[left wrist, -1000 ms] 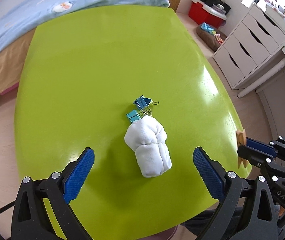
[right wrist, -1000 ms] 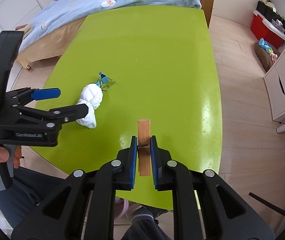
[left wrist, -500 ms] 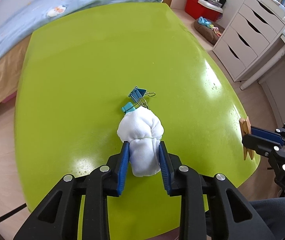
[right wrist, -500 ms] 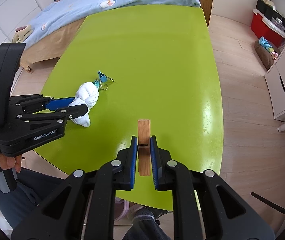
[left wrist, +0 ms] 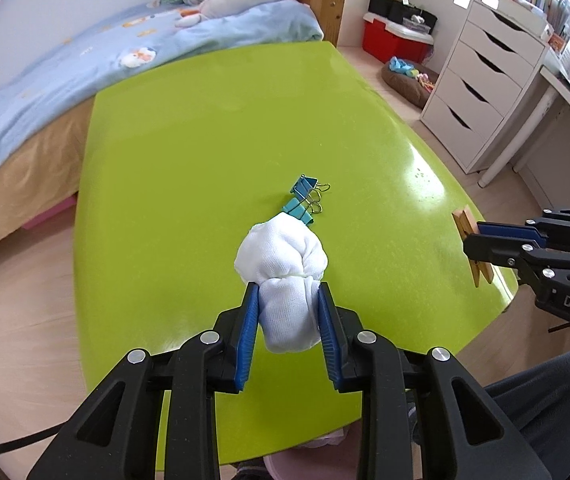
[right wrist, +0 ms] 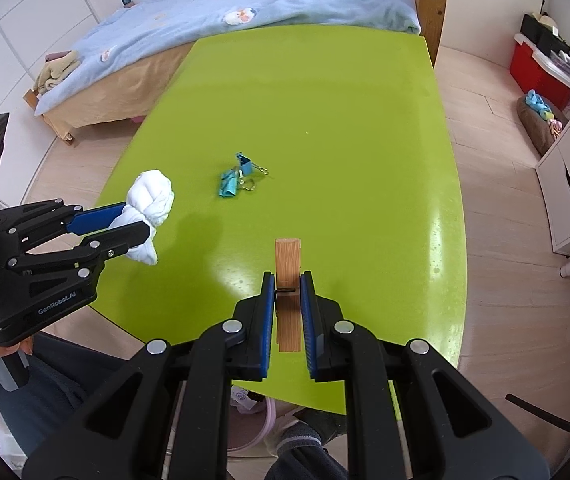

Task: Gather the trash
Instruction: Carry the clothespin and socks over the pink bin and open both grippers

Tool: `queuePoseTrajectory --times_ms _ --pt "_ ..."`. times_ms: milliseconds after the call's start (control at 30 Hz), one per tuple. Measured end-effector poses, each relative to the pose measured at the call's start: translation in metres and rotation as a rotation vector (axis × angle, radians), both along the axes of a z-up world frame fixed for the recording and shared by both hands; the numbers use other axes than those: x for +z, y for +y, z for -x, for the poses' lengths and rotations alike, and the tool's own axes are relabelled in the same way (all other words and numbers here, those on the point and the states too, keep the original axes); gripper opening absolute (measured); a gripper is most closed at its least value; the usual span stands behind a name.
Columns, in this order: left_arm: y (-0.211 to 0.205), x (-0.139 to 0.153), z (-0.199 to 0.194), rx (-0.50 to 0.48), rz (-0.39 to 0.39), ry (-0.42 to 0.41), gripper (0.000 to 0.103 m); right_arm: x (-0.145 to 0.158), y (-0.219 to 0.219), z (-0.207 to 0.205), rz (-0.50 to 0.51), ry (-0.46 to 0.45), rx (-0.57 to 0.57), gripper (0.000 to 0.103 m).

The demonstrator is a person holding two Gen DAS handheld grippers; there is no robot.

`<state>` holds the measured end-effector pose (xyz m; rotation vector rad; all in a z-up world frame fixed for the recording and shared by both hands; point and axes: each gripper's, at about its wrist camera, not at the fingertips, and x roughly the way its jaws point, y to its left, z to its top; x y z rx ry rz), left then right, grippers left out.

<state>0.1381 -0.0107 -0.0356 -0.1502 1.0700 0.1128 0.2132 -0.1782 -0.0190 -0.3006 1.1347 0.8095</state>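
Note:
My left gripper [left wrist: 287,300] is shut on a white rolled cloth bundle [left wrist: 283,268] and holds it lifted above the green table [left wrist: 205,140]. The bundle also shows in the right wrist view [right wrist: 151,204], clear of the tabletop. My right gripper [right wrist: 287,284] is shut on a wooden clothespin [right wrist: 288,280], held above the table's near right part; it also shows in the left wrist view [left wrist: 471,236]. Two blue binder clips [left wrist: 305,200] lie on the table just beyond the bundle, and show in the right wrist view [right wrist: 239,174].
A bed with a blue quilt [left wrist: 85,60] stands behind the table. A white drawer unit [left wrist: 485,80], a red box [left wrist: 393,36] and a brown pet bed [left wrist: 409,78] are at the right. A pink bin [right wrist: 249,420] sits under the table's near edge.
My left gripper closed on the white bundle and lifted it off the table, back from the binder clips. My right gripper kept holding the clothespin, nearly still.

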Motion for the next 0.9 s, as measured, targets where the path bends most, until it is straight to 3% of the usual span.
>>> queuePoseTrajectory --times_ms 433,900 --pt "-0.015 0.037 0.074 -0.038 -0.017 -0.136 0.029 0.03 -0.009 0.062 -0.071 -0.074 0.061 0.013" --pt "-0.034 0.033 0.142 -0.035 0.032 -0.177 0.029 0.037 -0.035 0.131 -0.13 -0.078 0.135 0.013"
